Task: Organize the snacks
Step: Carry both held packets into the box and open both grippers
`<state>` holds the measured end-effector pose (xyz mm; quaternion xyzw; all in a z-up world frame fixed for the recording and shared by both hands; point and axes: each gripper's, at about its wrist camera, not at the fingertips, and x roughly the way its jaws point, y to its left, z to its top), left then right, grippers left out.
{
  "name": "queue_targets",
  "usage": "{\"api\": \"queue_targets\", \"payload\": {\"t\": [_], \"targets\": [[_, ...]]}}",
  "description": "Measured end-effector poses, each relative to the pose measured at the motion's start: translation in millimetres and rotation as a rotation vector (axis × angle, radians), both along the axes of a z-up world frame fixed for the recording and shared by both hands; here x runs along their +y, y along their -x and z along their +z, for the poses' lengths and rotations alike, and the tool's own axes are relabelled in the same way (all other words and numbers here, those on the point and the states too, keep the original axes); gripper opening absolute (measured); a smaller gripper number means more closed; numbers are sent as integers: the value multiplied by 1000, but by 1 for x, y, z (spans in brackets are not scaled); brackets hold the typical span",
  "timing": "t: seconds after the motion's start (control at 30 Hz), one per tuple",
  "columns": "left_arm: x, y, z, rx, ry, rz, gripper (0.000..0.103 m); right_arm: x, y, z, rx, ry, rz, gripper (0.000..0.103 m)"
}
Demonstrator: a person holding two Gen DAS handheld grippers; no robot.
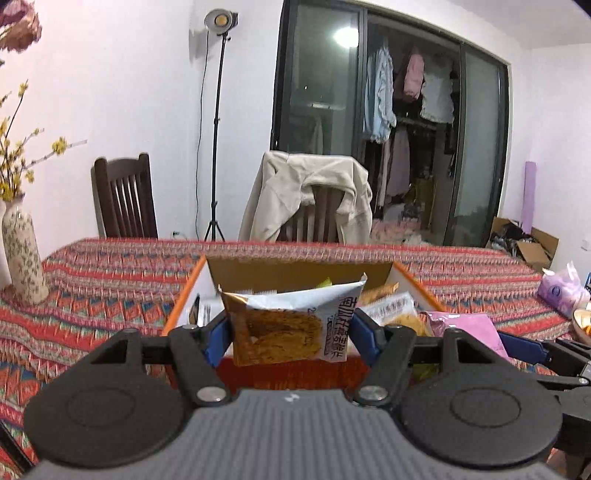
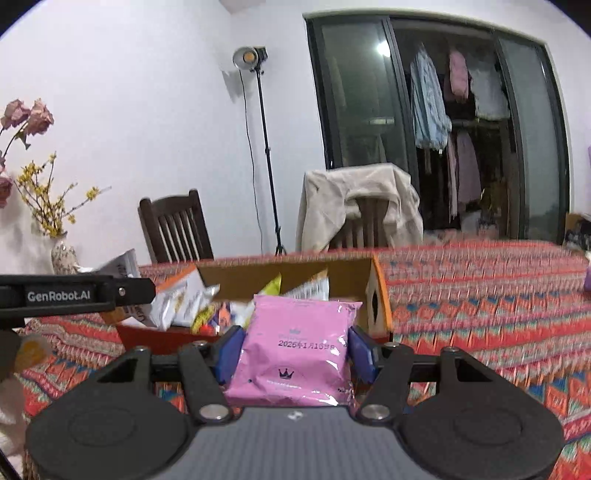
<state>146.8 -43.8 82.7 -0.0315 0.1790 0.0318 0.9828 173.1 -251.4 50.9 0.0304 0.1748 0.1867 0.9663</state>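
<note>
Left fingers [image 1: 216, 338] blue-padded, pinching a brown-and-white snack pack [image 1: 291, 325] from both sides; left gripper [image 1: 290, 339] holds it upright, clear of the box [image 1: 299, 271] and just in front of its near wall. Pack has a biscuit-like print on the front and dark characters down its right edge, top seam crumpled. Right fingers [image 2: 364, 354] also blue-padded, clamped on a pink pack [image 2: 295, 350]; right gripper [image 2: 295, 356] carries it upright, near the box's front right corner, printed date and a small crown logo facing the camera. In the left view the pink pack [image 1: 465, 328] shows just right of the brown one, so the two grippers sit side by side, close but apart. Box is open-topped cardboard, orange-edged flaps, red front wall; inside are several more packs [image 2: 184, 306], white, yellow and orange, loosely piled; can't tell how many. In the right view the left gripper's black arm with white lettering crosses the left edge. Box sits on a table with a red patterned cloth [image 1: 110, 280]. On the cloth: a patterned vase [image 1: 24, 258] with yellow branches at far left, a purple tissue pack [image 1: 561, 290] at far right. Behind the table: a dark wooden chair [image 1: 125, 199], a second chair with a beige jacket [image 1: 306, 192] draped over it, a lamp on a stand [image 1: 219, 22] against the white wall, and dark glass doors with clothes hanging behind them.
</note>
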Motion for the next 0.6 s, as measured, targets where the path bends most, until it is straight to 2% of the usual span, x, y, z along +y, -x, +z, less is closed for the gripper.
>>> {"api": "queue_targets", "payload": {"t": [0.33, 0.6], "targets": [[9, -35, 28, -55, 27, 17, 68, 14, -30, 37, -40, 13, -20, 61], [25, -81, 26, -66, 62, 85, 68, 36, -76, 45, -30, 9, -36, 61]]}}
